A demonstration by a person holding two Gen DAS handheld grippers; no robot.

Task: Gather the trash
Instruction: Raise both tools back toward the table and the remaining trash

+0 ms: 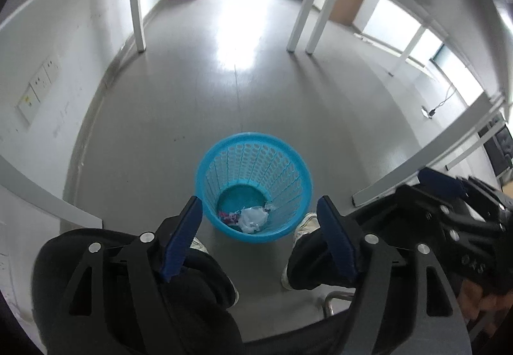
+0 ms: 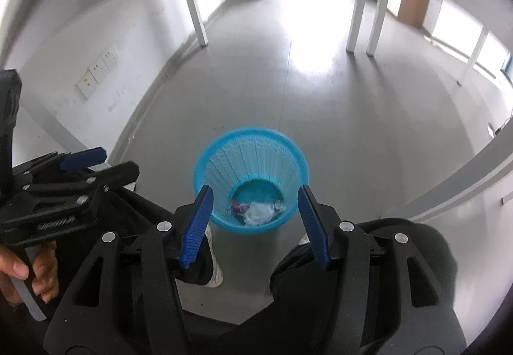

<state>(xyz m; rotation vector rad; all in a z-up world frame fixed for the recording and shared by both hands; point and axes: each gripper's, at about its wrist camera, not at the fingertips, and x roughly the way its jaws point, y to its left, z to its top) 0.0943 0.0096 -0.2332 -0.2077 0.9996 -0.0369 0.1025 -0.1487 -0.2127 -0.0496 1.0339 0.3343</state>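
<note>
Both tools, left & right, spread, empty; trash in basket (floor looks bare) — task prob. done.

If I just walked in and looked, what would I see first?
First, the bright blue basket standing on the grey floor between the person's feet, with crumpled trash lying at its bottom. Next, the two black grippers with blue pads held above it: the left gripper and the right gripper are both open and hold nothing.
</note>
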